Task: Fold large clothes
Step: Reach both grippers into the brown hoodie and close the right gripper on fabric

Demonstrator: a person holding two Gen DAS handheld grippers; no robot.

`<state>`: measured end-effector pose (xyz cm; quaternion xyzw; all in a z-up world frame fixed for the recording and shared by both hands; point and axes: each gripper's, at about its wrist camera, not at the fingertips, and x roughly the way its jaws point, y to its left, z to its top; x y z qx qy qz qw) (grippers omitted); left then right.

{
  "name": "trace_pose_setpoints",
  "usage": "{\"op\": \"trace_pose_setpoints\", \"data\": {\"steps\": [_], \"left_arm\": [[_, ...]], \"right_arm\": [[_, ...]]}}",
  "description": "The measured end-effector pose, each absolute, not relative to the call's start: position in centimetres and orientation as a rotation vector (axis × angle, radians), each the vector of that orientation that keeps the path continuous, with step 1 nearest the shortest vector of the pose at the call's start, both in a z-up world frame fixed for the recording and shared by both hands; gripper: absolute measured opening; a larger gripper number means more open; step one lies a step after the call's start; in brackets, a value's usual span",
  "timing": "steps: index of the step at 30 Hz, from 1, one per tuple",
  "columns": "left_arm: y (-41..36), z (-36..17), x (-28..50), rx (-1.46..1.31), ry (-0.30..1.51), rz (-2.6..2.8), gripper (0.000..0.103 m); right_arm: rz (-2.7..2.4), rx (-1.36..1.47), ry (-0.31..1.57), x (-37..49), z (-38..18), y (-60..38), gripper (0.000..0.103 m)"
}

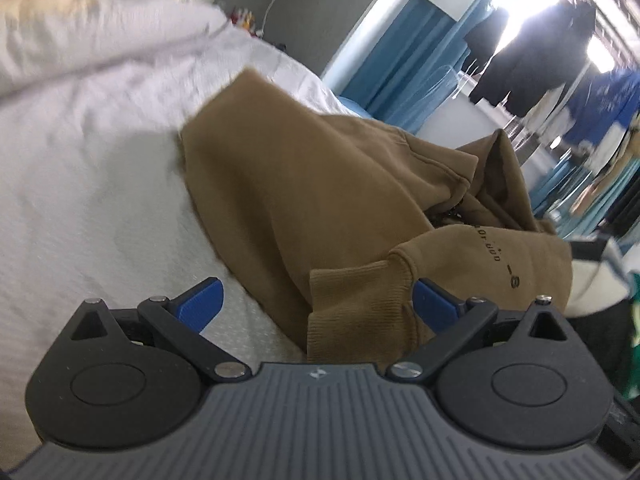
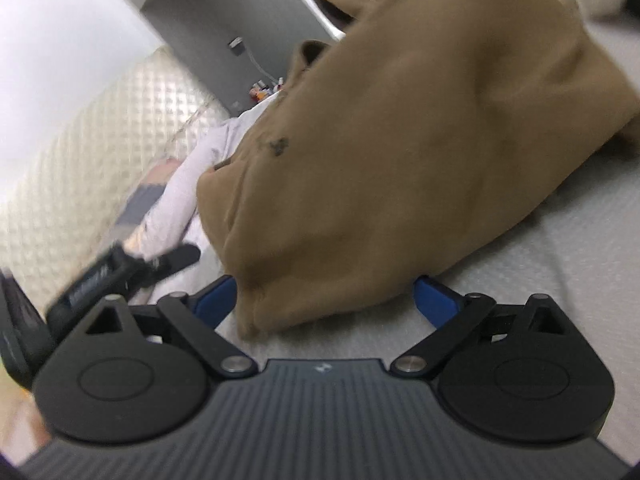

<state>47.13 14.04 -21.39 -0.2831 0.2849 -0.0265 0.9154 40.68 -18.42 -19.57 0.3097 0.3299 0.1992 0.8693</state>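
Note:
A brown hoodie [image 1: 320,184] lies crumpled on the white bedcover [image 1: 100,168], with small black print near one sleeve. Its ribbed cuff [image 1: 360,316] sits between the blue fingers [image 1: 204,304] of my left gripper [image 1: 320,306], which stands open, the jaws wide apart and not pressing the cloth. In the right wrist view the same hoodie [image 2: 420,140] rises as a bulky mound. A folded edge of it [image 2: 320,300] reaches in between the blue fingers [image 2: 436,300] of my right gripper [image 2: 326,302], also open.
A white duvet roll [image 1: 80,28] lies at the head of the bed, by a quilted headboard [image 2: 80,152]. Blue curtains [image 1: 420,64] and hanging dark clothes [image 1: 532,48] stand beyond the bed. A black device [image 2: 112,276] shows at the left, and a cream garment [image 1: 592,284] at the right.

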Motion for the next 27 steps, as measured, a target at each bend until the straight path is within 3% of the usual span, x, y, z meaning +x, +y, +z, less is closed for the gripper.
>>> {"op": "trace_pose_setpoints", "data": {"steps": [3,7,10,20,27], "left_arm": [[14.7,-23.1,48.4,-0.659,0.584,-0.099,0.1],[15.3,-24.1,49.3,-0.742,0.564,-0.144,0.098],[15.6,-24.0,49.3,-0.764,0.531,-0.164,0.098],[15.1,-23.0,47.0,-0.783,0.51,-0.164,0.098],[12.6,-22.4,45.3,-0.725,0.525,-0.219,0.098]], "right_arm": [[0.423,0.71,0.725,41.9,-21.5,-18.6,0.065],[0.453,0.749,0.698,41.8,-22.2,-18.7,0.033],[0.479,0.718,0.652,40.9,-20.9,-19.0,0.019],[0.425,0.652,0.399,35.4,-15.5,-25.4,0.013],[0.088,0.674,0.249,31.6,-13.1,-33.7,0.013]]}}
